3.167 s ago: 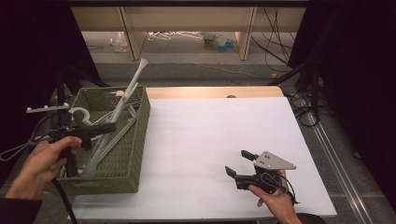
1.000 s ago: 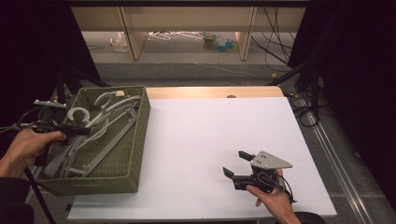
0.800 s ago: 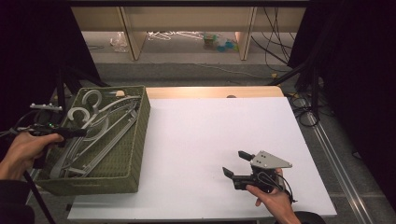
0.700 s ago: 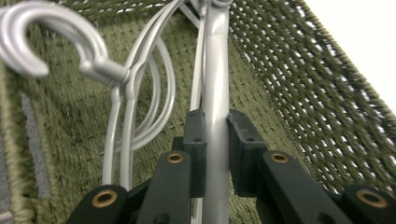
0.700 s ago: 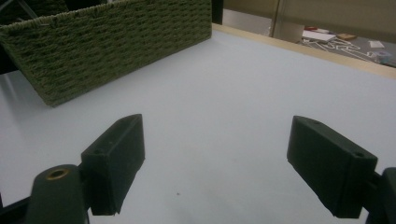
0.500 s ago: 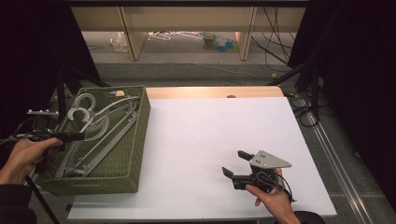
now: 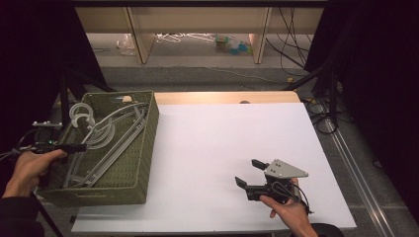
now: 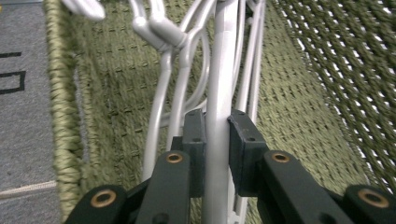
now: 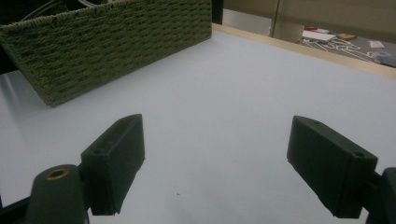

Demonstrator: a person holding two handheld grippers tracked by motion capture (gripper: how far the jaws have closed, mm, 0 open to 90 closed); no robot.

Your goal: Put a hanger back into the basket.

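Hangers (image 7: 101,143) of white plastic lie piled in the green woven basket (image 7: 143,148) at the surface's (image 7: 217,143) left edge. My left tool (image 8: 216,128) is clamped on one hanger's bar (image 8: 219,84) inside it; my right tool (image 7: 249,173) rests on the surface, its jaws apart.

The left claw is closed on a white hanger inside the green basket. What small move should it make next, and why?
Probably lift the left claw slowly, straight up. Its pads already clamp one bar of a white hanger, which lies tangled among other hangers in the green basket. The right claw waits open over the white table.
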